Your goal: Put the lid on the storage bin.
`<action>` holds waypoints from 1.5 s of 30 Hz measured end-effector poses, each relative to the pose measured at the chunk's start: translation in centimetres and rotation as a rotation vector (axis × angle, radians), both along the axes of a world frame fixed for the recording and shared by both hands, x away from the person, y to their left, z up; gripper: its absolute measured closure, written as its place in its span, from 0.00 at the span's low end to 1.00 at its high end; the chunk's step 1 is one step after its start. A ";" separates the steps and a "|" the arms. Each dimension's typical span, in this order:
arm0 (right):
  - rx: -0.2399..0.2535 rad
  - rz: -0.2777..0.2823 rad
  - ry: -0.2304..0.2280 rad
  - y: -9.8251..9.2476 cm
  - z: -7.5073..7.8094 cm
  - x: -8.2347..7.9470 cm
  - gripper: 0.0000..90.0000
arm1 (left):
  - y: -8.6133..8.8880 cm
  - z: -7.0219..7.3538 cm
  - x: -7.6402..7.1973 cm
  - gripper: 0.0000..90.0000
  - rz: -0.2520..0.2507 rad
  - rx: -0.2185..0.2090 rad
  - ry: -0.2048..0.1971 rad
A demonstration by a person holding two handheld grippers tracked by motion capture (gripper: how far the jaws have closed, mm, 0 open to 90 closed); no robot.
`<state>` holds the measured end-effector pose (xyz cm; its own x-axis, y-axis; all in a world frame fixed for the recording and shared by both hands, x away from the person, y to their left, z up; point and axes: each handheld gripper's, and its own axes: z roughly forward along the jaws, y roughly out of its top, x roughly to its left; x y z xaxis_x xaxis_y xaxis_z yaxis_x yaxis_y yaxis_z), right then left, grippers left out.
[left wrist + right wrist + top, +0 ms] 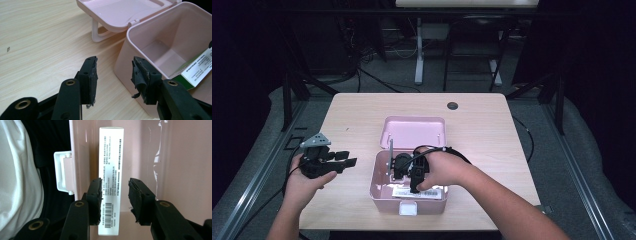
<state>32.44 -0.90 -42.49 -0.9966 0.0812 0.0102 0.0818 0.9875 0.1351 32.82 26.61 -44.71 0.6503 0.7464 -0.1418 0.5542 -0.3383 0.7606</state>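
Note:
A pink plastic box (375, 186) stands open near the table's front edge, its lid (413, 131) folded back behind it. Inside, a white printed carton (419, 192) lies along the near wall. My right gripper (414, 186) reaches down into the box. In the right gripper view the carton (111, 157) stands between the jaws of that gripper (115, 195): the left pad (96, 200) is against it and the right pad stands clear, so the gripper is open. My left gripper (347, 158) hovers left of the box, open and empty (113, 72), pointing at the box's side wall (125, 62).
The box's white latch (408, 208) faces the front table edge. A dark round grommet (452, 105) sits in the tabletop (492, 130) at the back. A person's white shirt (20, 182) is close behind the box's near wall. Chair and table legs stand beyond the table.

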 end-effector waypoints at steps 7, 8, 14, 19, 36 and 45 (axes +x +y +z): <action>0.014 -0.017 -0.024 -0.4 0.8 0.1 0.69 | -0.1 0.1 -0.1 0.61 -0.001 0.002 0.002; 0.014 -0.019 -0.029 -0.5 1.0 0.1 0.69 | -0.1 0.1 -0.1 0.61 -0.004 0.004 -0.001; 0.042 -0.043 -0.051 -1.1 1.7 0.3 0.69 | -0.3 0.1 -0.2 0.64 -0.015 0.013 -0.013; 0.049 -0.059 -0.061 -1.7 2.0 0.4 0.67 | -0.3 0.1 -0.2 0.64 0.000 0.000 -0.013; 0.118 -0.103 -0.089 -2.8 3.3 0.4 0.65 | -0.4 0.3 -0.3 0.66 0.000 0.006 0.002; 0.156 -0.150 -0.123 -4.0 3.9 0.7 0.62 | -0.8 0.3 -0.4 0.65 -0.018 0.032 -0.026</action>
<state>33.10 -4.87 -38.57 -0.9681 0.2350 -0.0867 0.1991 0.9320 0.3029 32.40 25.81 -44.42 0.6670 0.7382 -0.1009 0.5279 -0.3727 0.7632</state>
